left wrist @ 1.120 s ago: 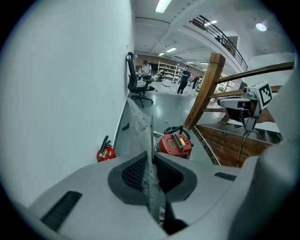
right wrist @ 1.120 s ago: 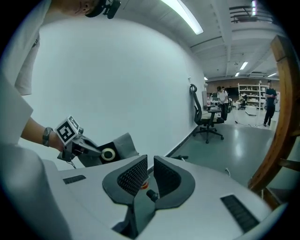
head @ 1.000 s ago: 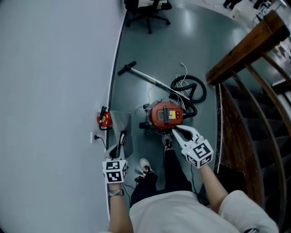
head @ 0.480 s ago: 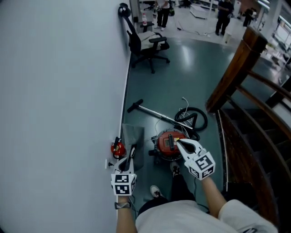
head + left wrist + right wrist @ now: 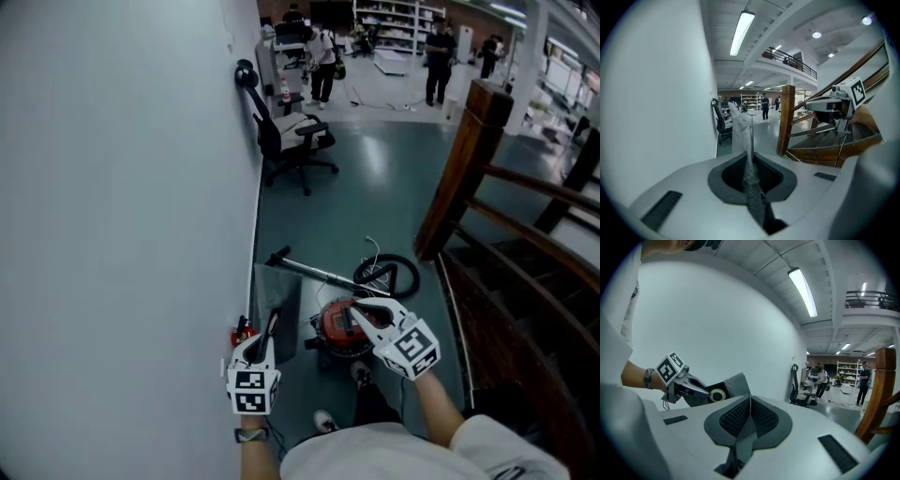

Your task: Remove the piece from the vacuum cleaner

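Grey bag [image 5: 277, 298] risen, nine o'clock of vacuum cleaner [image 5: 336, 330].
Left gripper [image 5: 272, 323] clamps it for removal; right gripper [image 5: 364, 312] closed, empty.

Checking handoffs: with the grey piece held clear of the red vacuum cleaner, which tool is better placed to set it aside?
Left, most likely. The left tool is already shut on the grey piece, near the wall. The right tool is shut and empty, over the vacuum cleaner.
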Tool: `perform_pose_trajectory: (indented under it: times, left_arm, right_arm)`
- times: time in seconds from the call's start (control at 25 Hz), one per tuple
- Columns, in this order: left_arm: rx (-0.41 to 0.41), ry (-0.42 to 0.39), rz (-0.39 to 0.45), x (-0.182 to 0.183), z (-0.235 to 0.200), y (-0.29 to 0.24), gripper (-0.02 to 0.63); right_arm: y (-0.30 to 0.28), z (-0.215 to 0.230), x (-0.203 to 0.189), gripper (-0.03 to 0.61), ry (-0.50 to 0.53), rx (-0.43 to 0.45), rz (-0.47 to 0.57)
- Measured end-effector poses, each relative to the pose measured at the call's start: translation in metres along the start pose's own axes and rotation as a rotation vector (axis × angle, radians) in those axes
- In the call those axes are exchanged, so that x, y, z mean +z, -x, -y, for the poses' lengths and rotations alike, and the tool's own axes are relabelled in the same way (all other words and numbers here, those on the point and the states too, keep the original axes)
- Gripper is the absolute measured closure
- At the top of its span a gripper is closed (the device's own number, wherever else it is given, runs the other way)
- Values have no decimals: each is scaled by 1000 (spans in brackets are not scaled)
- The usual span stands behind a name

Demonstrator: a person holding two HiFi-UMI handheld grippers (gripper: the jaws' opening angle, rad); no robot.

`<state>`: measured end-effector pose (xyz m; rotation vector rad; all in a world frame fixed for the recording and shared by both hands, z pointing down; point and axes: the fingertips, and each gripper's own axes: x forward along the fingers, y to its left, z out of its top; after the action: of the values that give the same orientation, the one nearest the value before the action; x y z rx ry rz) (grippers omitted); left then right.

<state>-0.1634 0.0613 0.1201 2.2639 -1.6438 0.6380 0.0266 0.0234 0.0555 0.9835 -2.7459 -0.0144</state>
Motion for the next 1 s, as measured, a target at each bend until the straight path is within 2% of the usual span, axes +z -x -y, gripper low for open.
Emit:
perform_pose_trajectory:
  times: [0.28,0.72,1.0]
  left_arm:
    - [-27,-63,87,45,11,26,588]
    - [29,-206,220,105,8,70,588]
    - [33,-236,314,145,12,93,588]
  right_arm:
    - [28,-6,46,546,48,-37,56]
    - [56,-16,109,548,132,-66,105]
    - [59,-19,142,550,179,-76,155]
